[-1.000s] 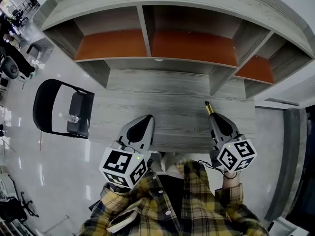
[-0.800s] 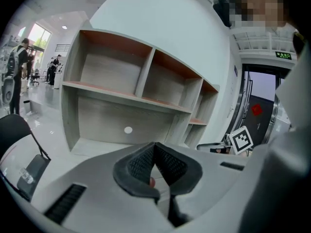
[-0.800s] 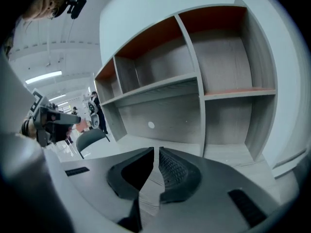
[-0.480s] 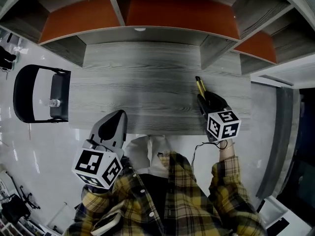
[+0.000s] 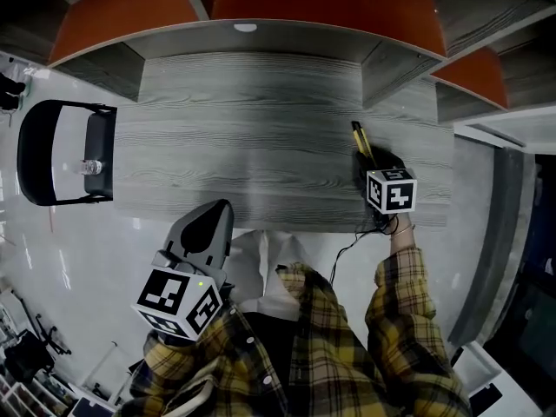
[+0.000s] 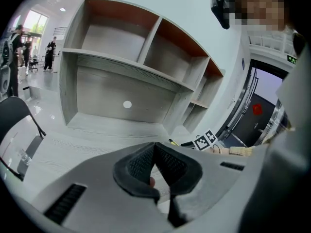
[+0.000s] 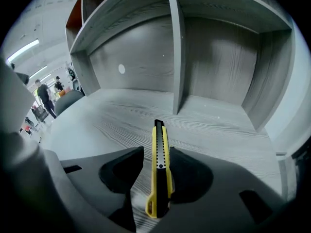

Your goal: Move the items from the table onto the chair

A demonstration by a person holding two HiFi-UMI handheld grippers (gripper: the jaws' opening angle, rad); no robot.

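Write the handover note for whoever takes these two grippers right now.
Left gripper: shut, empty, held short of the table.
Right gripper: its fingers have just been opening and stand open either side of the yellow utility knife, which lies on the table.
Chair: left of the table, with one small clear item on its seat.
Done: apparently that item.
Left: grip the knife and carry it to the chair.

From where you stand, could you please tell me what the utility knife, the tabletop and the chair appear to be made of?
Utility knife: smooth yellow shell with black slider, likely moulded plastic. Tabletop: matte grey with printed-looking grain lines, probably laminate. Chair: thin black frame, perhaps painted metal; too small to be sure.
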